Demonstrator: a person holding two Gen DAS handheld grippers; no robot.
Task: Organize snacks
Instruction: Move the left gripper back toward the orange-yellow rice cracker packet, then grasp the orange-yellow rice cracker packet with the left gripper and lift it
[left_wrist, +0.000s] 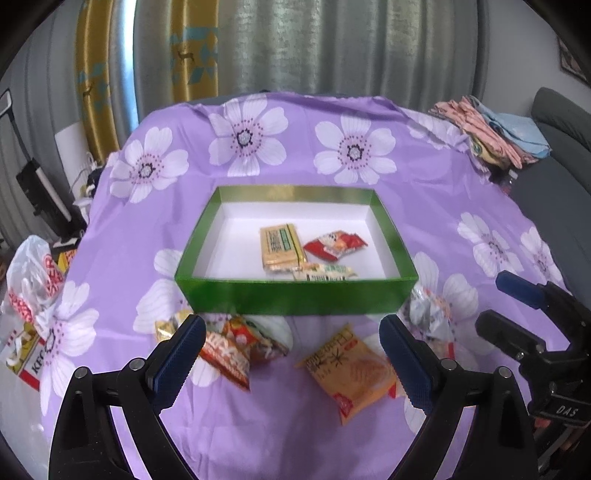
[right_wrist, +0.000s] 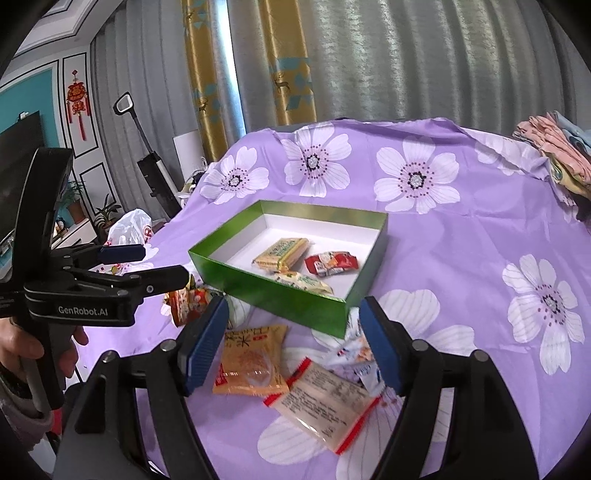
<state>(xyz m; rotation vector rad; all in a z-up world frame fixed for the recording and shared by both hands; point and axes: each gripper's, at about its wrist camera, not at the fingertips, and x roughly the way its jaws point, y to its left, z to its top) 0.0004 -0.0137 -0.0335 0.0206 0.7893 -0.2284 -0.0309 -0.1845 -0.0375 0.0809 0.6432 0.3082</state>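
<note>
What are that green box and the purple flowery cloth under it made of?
The green box looks like glossy cardboard: thin straight walls, shiny outside, matte white inside. The cloth seems a thin satiny synthetic fabric, judging by its sheen and soft wrinkles; the fibre itself can't be told.

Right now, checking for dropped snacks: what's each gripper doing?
Left gripper: open, holding nothing.
Right gripper: open, holding nothing.

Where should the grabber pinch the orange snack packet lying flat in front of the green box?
Probably by a crimped edge. The orange packet lies flat on the cloth in front of the green box, puffed in the middle. The open right gripper could come from above and nip across the narrow end nearest the box, where the seal is thin.
</note>
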